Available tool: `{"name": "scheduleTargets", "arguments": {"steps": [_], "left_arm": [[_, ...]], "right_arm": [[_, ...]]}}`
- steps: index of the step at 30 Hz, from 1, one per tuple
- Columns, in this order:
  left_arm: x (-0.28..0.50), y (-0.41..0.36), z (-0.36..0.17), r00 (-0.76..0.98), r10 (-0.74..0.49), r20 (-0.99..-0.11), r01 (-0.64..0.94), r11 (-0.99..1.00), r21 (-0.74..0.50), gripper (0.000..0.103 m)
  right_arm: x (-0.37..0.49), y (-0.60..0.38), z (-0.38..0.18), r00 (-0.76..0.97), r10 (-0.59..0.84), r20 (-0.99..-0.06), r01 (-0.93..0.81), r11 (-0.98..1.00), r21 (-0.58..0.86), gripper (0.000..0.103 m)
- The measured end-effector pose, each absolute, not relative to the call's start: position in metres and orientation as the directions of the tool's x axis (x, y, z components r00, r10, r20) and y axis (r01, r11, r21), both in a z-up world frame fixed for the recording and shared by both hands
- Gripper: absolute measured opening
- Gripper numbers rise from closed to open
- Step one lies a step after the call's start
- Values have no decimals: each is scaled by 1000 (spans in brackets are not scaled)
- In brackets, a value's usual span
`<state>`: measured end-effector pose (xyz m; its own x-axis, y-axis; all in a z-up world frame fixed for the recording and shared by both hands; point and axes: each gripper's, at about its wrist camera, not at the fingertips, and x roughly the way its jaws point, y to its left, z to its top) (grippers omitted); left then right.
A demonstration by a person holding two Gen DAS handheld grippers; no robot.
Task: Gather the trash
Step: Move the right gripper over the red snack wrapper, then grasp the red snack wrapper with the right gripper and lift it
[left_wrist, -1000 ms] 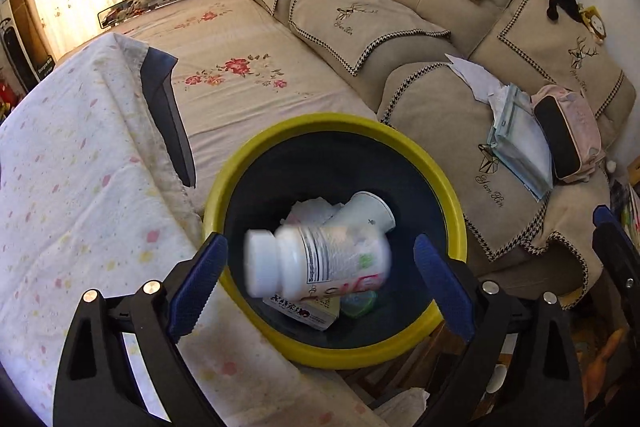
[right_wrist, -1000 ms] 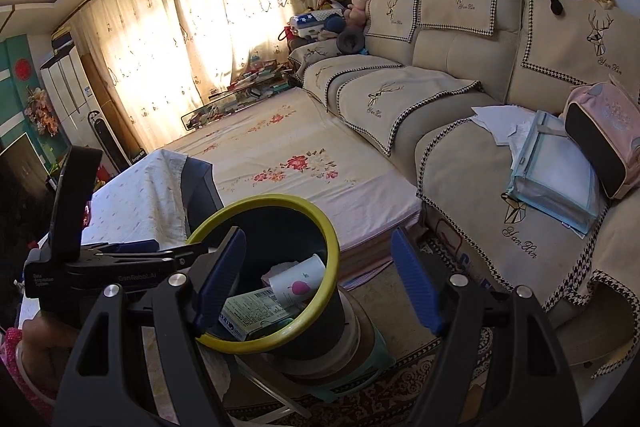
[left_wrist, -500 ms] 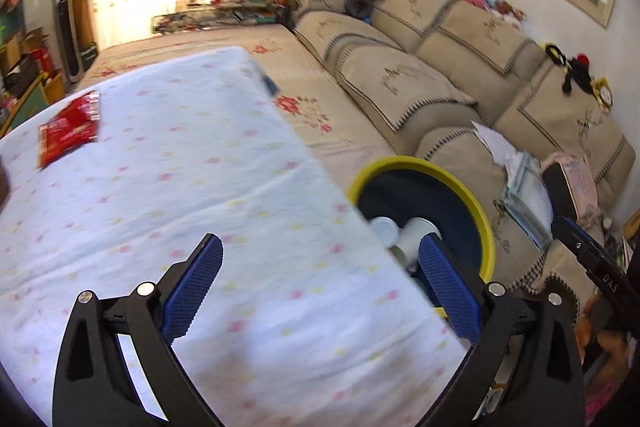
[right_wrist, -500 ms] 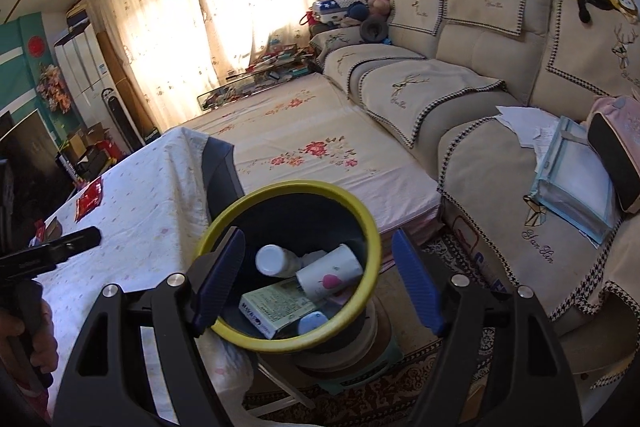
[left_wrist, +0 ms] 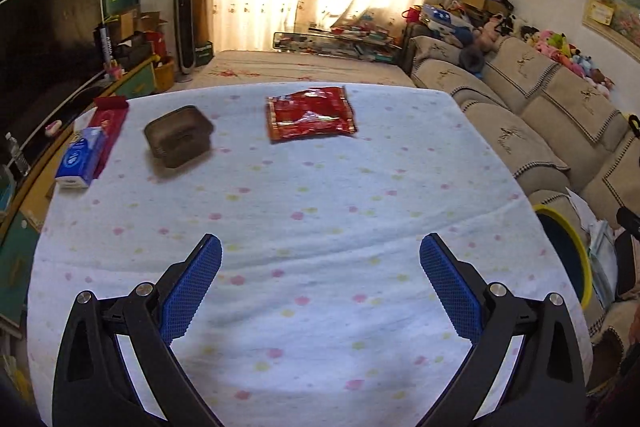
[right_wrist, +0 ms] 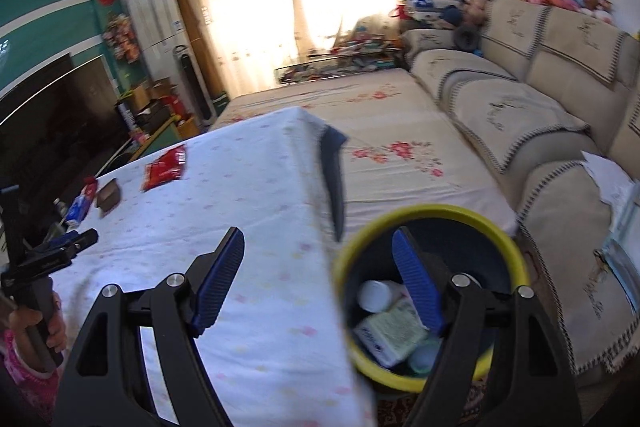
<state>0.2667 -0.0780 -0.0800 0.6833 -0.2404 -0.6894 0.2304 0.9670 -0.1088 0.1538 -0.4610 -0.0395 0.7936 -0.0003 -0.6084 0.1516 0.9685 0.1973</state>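
Observation:
My left gripper is open and empty above the near part of the white dotted tablecloth. A red snack packet and a brown plastic tray lie at the far side of the table. My right gripper is open and empty, between the table edge and the yellow-rimmed dark bin. The bin holds a white bottle, a box and other trash. The bin's rim also shows at the right edge of the left wrist view.
A blue tissue pack and a red box lie at the table's far left. A beige sofa runs along the right. A flowered low bed lies behind the table. A TV stands left.
The white bottle fell from my left gripper into the bin. My left gripper then swung left from over the bin to above the table. My right gripper turned left toward the table.

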Motion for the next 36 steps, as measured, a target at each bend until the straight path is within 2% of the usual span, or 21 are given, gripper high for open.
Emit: {"name": "scheduleTargets", "arguments": {"steps": [9,14,18,23,36], "left_arm": [[271,-29,-99,702,-179,-689,141,984,-112,98],[275,-25,-106,684,-178,-707,122,984,-130,98],[278,-22,-110,660,-204,-723,112,978,-174,98],[280,-21,-113,650,-208,-731,102,977,-187,98],[286,-23,-120,629,-229,-743,115,973,-202,98]], "right_arm": [[278,-344,-26,756,216,-618,-120,974,194,78],[345,-302,-40,695,288,-659,-186,957,223,78],[389,-273,-54,665,282,-691,-210,959,190,79],[436,-246,-69,644,257,-720,-233,963,136,90],[508,-211,-112,524,108,-845,-138,990,41,91]]}}
